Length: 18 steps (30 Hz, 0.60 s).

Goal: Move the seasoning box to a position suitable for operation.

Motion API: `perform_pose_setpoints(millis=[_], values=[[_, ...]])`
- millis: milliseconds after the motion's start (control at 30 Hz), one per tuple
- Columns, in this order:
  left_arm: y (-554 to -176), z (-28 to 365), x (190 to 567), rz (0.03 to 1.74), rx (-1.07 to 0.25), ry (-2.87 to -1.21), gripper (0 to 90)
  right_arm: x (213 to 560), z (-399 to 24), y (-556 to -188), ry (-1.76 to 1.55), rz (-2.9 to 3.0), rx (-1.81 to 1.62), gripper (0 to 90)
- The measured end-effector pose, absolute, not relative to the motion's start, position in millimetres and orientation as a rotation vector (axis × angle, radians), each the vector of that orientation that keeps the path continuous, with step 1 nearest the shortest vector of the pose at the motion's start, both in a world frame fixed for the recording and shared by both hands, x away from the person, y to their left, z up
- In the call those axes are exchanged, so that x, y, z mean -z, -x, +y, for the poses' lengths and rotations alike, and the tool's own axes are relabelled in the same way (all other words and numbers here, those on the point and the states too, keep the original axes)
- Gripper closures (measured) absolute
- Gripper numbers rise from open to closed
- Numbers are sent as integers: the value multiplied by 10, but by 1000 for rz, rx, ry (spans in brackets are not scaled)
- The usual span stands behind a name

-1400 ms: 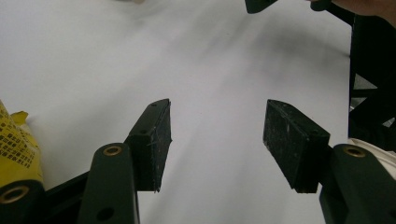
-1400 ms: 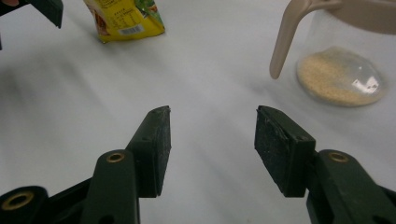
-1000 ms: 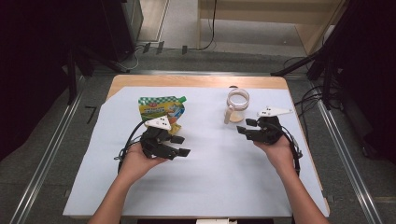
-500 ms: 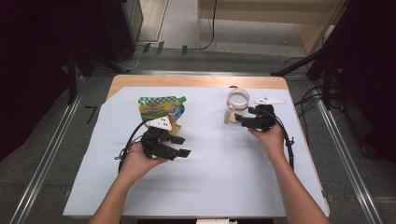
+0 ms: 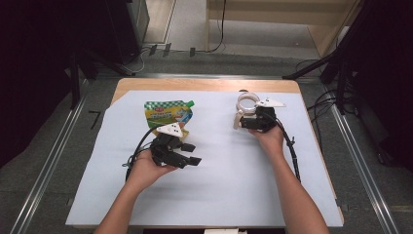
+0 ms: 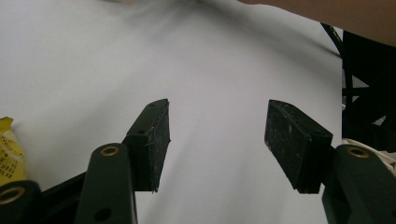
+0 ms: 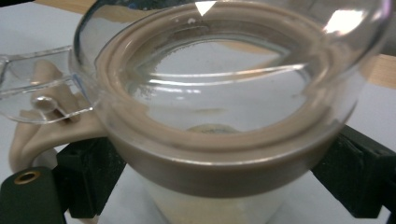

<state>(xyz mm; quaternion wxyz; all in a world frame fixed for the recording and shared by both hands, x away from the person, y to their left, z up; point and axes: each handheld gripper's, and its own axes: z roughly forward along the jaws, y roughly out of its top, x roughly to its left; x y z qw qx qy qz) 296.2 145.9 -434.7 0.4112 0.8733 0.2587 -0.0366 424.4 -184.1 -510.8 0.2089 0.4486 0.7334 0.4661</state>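
Note:
A clear jar [image 5: 247,103] with a beige band and a flipped-open clear lid stands at the back right of the white sheet [image 5: 219,190]. My right gripper [image 5: 245,118] reaches it from the near side. In the right gripper view the jar [image 7: 219,107] sits between the jaws of my right gripper [image 7: 222,186]. These jaws have just been opening and stand close beside the jar's sides. A green and yellow pouch [image 5: 168,113] lies flat at the back left. Just in front of it my left gripper [image 5: 189,153] rests open and empty, as the left gripper view [image 6: 217,140] confirms.
The wooden table edge [image 5: 195,84] shows behind the sheet. A corner of the yellow pouch [image 6: 7,149] lies left of the left jaws. Black cables trail from both grippers. A dark floor with metal rails surrounds the table.
My right hand has moved left and forward to the jar, and its jaws have widened around it. The left hand and gripper have stayed put.

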Motion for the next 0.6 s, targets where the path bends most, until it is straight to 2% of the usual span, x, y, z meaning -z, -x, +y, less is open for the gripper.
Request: perform_pose_setpoints(millis=[600], values=[[-3000,1484,4381,666,110,-2192,405,4994,-1833,-4155,-1256,2069,-1275,120]])
